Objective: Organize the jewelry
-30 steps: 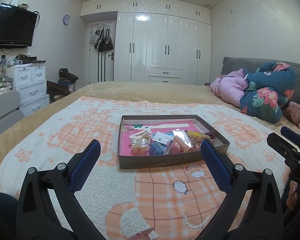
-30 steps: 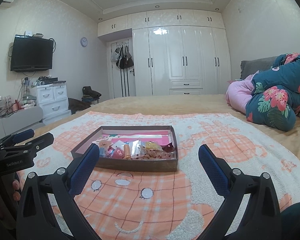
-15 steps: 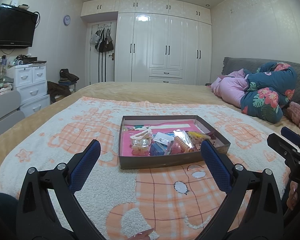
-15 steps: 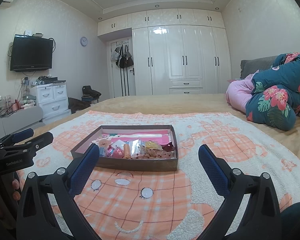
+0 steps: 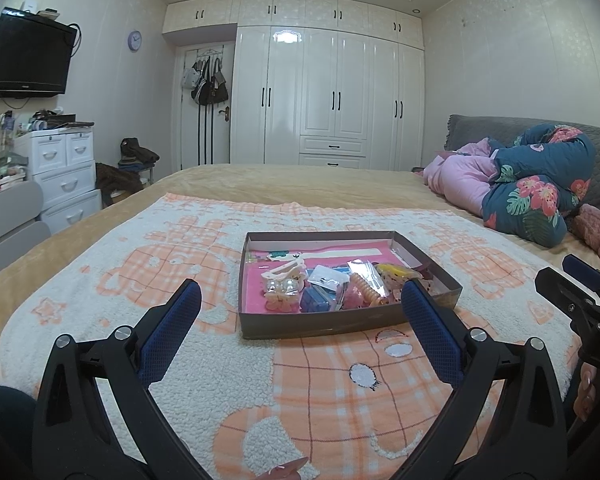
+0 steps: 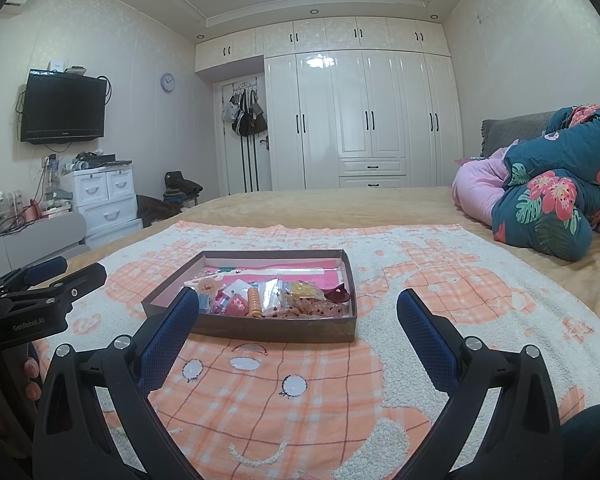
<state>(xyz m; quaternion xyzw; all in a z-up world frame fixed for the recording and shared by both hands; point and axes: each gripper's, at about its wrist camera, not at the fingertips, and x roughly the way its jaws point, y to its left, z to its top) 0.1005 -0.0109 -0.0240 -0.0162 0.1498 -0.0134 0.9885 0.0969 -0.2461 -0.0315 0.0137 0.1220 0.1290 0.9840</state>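
Sitting at centre frame on the blanket over the bed, the box holds the jewelry heaped along its near side, the far pink floor mostly bare. The left claw and right claw hover short of it, both spread wide and empty, likely so either can reach in. Whether sorting lies ahead or is finished, I cannot tell.
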